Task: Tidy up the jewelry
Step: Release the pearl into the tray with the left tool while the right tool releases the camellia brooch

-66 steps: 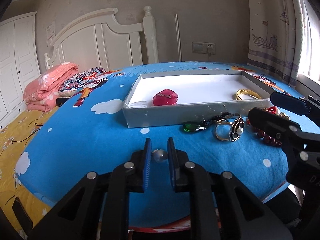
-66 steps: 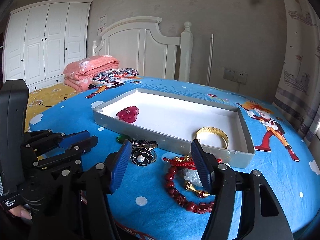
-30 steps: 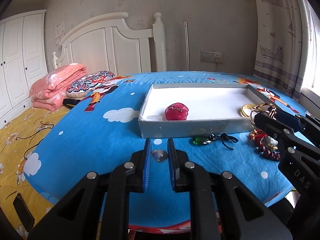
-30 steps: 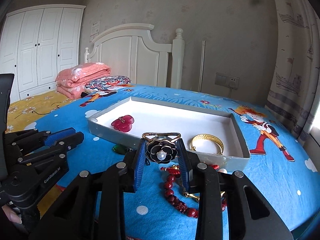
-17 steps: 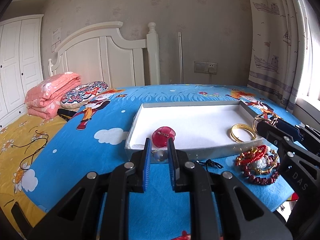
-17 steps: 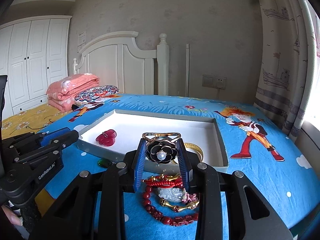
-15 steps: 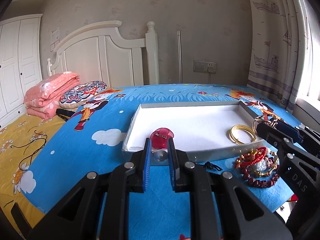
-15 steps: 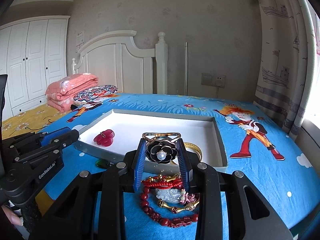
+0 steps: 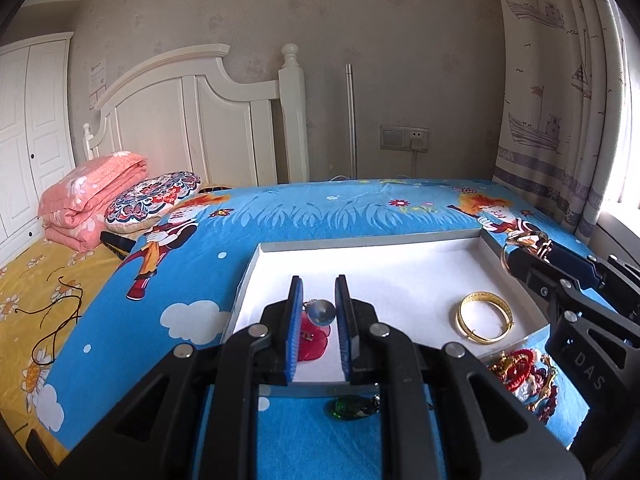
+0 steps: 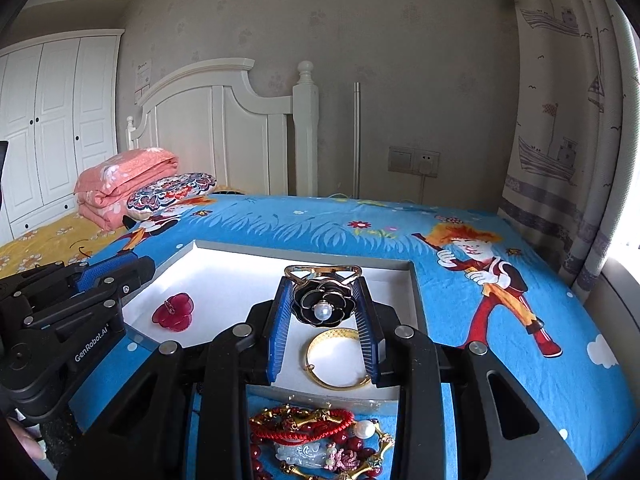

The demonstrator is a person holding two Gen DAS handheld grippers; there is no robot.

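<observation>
Both claws, left claw (image 9: pixel 318 314) and right claw (image 10: pixel 323 312), hold jewelry above the tray (image 10: pixel 416 296).

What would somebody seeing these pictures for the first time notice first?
Probably the black flower brooch with its pearl centre, clamped in the right gripper above the white tray. Next, the small silver bead pinched in the left gripper over the red heart pendant near the tray's left end. A gold bangle lies at the tray's right end.
</observation>
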